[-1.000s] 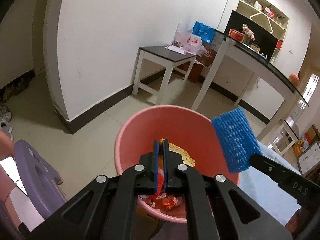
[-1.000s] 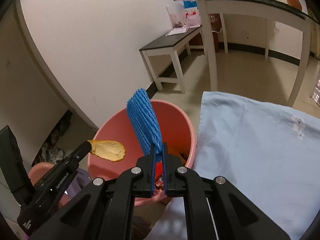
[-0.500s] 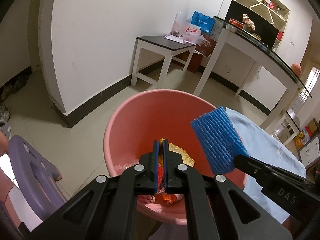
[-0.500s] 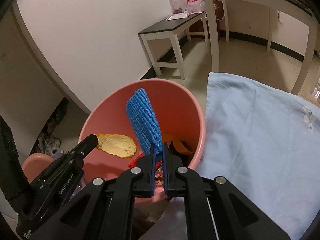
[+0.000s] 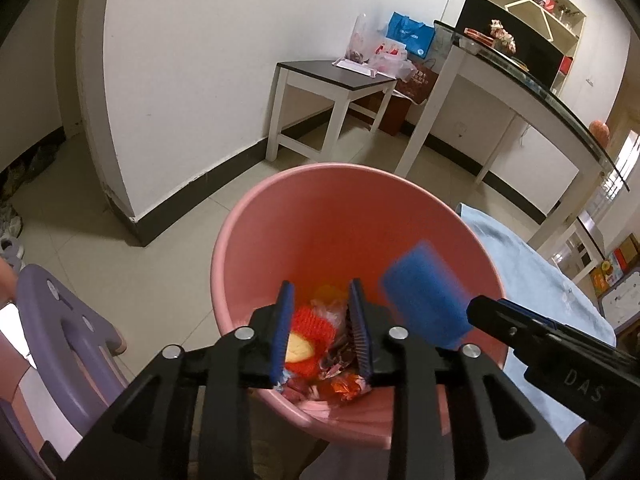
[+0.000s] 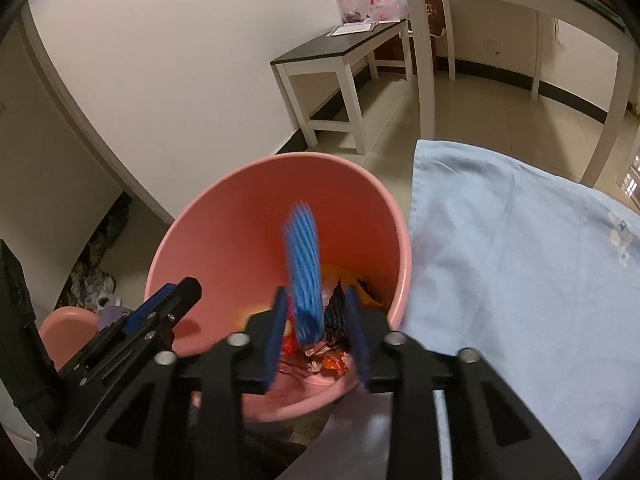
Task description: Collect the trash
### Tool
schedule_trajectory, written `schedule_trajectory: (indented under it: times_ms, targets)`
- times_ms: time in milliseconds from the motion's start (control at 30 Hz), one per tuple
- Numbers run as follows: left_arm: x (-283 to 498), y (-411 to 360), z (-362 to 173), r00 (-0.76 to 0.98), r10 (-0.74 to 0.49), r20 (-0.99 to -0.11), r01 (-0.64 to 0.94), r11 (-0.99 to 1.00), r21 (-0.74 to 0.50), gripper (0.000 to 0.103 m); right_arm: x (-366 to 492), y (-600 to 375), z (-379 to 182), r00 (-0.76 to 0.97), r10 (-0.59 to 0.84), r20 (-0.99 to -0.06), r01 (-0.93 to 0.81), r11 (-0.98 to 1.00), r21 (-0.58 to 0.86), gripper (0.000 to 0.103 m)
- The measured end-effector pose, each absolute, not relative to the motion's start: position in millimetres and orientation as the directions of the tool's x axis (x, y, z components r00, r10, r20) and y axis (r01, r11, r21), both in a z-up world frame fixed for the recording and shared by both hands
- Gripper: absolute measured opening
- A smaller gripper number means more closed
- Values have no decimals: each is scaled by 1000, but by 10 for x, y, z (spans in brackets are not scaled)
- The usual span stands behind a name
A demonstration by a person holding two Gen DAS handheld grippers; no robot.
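Observation:
A pink bucket [image 5: 320, 208] [image 6: 192, 256] holds wrappers, a red foam net [image 5: 312, 322] and a yellow piece [image 5: 298, 350]. My left gripper [image 5: 322, 332] is open and empty over the bucket's near side. My right gripper [image 6: 316, 332] is open; a blue foam net [image 6: 304, 276] [image 5: 424, 292] sits blurred between its spread fingers, loose over the bucket. The right gripper enters the left wrist view at the right [image 5: 500, 320]. The left gripper shows at the lower left of the right wrist view [image 6: 160, 312].
A light blue cloth [image 6: 520, 248] covers a surface right of the bucket. A purple stool [image 5: 60, 328] stands to the left. A small dark-topped table [image 5: 332, 80] and a long counter [image 5: 520, 80] stand by the white wall.
Both grippers have opened. The yellow piece has dropped from the left gripper into the bucket. The blue foam net is released by the right gripper and blurs downward.

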State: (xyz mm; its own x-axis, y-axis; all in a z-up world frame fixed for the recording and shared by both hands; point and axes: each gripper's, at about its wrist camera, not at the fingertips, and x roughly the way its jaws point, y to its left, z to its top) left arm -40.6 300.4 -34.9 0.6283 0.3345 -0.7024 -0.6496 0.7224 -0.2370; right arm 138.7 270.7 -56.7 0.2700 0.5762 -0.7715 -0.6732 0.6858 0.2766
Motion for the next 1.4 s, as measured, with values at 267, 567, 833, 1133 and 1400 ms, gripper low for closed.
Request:
schedule_trajectory:
  times_ms: [267, 567, 833, 1133, 1400]
  targets:
    - [-459, 2977, -294, 652, 301, -696, -630, 725, -276, 47, 1359, 2619, -437, 272, 609, -745, -686, 666, 294, 51]
    - [-541, 2748, -91, 688, 283, -668, -590, 754, -288, 48, 1286, 2379, -216, 290, 652, -701, -701, 643, 309, 57]
    - [-559, 2477, 68, 710, 263, -653, -558, 776, -295, 48, 1131, 2009, -35, 342, 670, -659, -724, 635, 270, 63]
    - [-584, 2183, 181, 729, 245, -639, -517, 809, -280, 48, 987, 1639, 105, 398, 678, -618, -718, 649, 250, 69]
    - [-589, 1945, 250, 736, 241, -633, -496, 828, -263, 48, 955, 1367, 127, 430, 679, -595, -705, 664, 248, 73]
